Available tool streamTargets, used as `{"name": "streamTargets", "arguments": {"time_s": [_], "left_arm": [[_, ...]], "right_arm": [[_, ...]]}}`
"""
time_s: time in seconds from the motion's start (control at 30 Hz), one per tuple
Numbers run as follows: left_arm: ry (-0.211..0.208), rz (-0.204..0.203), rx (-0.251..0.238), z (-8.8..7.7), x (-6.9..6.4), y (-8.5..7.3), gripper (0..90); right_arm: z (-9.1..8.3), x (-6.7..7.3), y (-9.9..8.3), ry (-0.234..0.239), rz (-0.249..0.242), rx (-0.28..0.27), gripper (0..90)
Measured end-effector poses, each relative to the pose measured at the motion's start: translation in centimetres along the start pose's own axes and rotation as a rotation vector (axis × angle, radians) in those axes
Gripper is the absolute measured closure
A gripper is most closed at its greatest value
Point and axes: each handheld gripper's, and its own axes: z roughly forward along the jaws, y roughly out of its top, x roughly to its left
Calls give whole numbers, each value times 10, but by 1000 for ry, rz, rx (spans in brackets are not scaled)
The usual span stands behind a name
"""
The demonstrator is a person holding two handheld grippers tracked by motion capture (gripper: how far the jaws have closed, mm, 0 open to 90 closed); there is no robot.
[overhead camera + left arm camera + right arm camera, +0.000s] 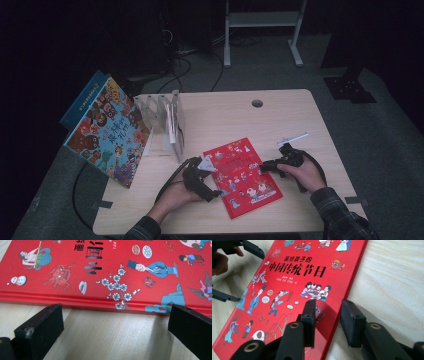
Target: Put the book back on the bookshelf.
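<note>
The red book [242, 176] lies flat on the tabletop [280, 120] between both grippers. The left gripper [214, 191] stands wide open just before its spine edge. The right gripper [328, 315], narrowed, straddles the opposite edge, pads not visibly pressing.

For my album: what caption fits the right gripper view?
Right gripper straddling the red book's edge on the table.
</note>
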Motion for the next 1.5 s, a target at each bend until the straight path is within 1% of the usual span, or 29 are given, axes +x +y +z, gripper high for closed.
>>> {"name": "streamTargets", "arguments": {"time_s": [0.13, 0.17, 0.2, 0.23, 0.37, 0.5, 0.57, 0.6, 0.63, 0.7, 0.83, 0.9, 1.0, 1.07, 1.13, 1.2, 1.23, 1.3, 1.37, 1.43, 1.5], "left_arm": [[-4, 4, -3, 0, 0, 0, 0], [-10, 0, -6, 0, 1, -1, 0], [-24, -15, -7, -2, 2, -1, 0], [-29, -16, -10, -2, 3, -1, 0], [-36, -17, -12, -3, 4, -2, 0], [-35, -16, -12, -3, 4, -3, 0], [-36, -16, -13, -3, 4, -3, 0], [-36, -16, -13, -3, 4, -3, 0], [-36, -16, -13, -3, 4, -3, 0], [-36, -14, -13, -3, 4, -3, 0], [-37, -12, -14, -3, 4, -2, 0], [-37, -12, -15, -3, 4, -3, 0], [-37, -11, -15, -3, 4, -3, 0], [-39, -11, -15, -3, 4, -3, 0], [-38, -11, -15, -3, 4, -3, 0], [-38, -11, -15, -3, 4, -3, 0], [-38, -11, -15, -3, 4, -3, 0], [-38, -11, -15, -3, 4, -3, 0], [-40, -9, -14, -3, 4, -3, 0], [-41, -8, -14, -3, 4, -3, 0], [-44, -6, -12, -3, 4, -3, 0]], "right_arm": [[0, 0, 0, 0, 15, 5, 665], [-1, -1, 0, 10, 26, 10, 678], [-1, -2, 0, 20, 35, 14, 692], [-2, -3, -1, 38, 50, 26, 702], [-3, -3, -2, 61, 58, 45, 720], [-6, -5, -3, 73, 63, 52, 767], [-6, -6, -3, 76, 67, 53, 762], [-5, -6, -3, 78, 65, 54, 744], [-4, -6, -3, 84, 76, 58, 717], [-3, -6, -2, 85, 92, 63, 709], [-1, -4, 0, 67, 75, 59, 699], [-1, -3, 0, 65, 80, 64, 701], [-1, -4, 1, 67, 102, 65, 701], [-1, -2, 2, 50, 113, 70, 696], [0, 1, 5, 30, 133, 88, 692], [0, 5, 6, 7, 131, 99, 690], [0, 6, 7, -2, 123, 102, 688], [0, 8, 8, -12, 122, 117, 693], [-1, 6, 8, 1, 136, 121, 721], [-3, 2, 7, 31, 161, 123, 748], [-3, 0, 6, 44, 164, 122, 751]]}}
